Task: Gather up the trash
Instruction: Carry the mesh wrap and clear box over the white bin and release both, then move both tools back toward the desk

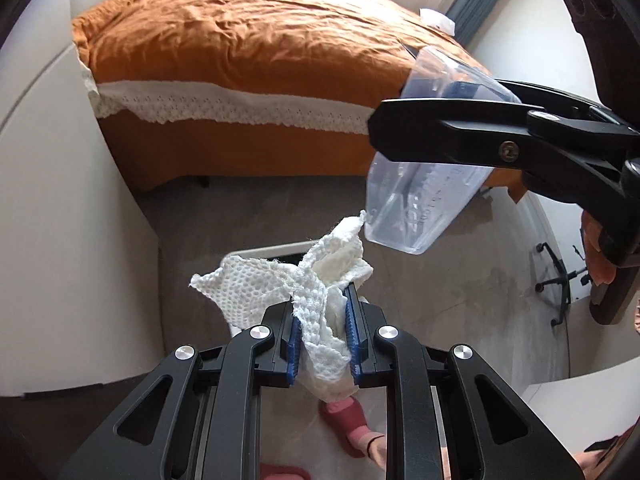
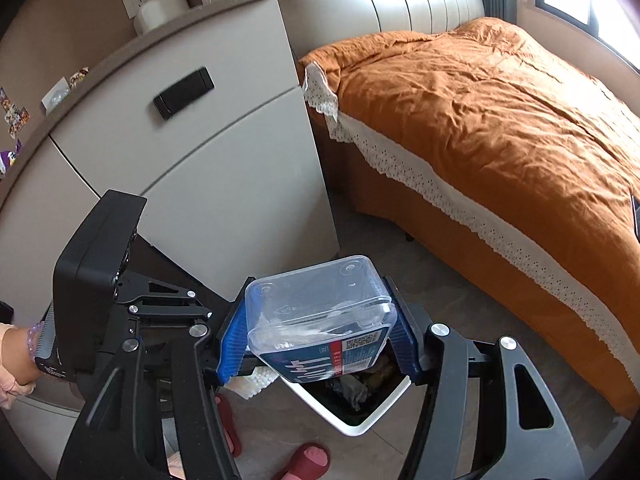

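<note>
With your left gripper [image 1: 322, 346] pinching the crumpled paper towel [image 1: 316, 292] and your right gripper [image 2: 318, 350] clamping the clear plastic container [image 2: 320, 312], centre both above the white bin [image 2: 352, 420] before releasing.

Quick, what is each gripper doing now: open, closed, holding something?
Left gripper: closed on the white paper towel.
Right gripper: closed on the clear plastic container.

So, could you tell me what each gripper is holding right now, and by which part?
Left gripper pinches the crumpled white paper towel at its lower bunched end. Right gripper clamps the clear plastic container across its two side walls.
</note>
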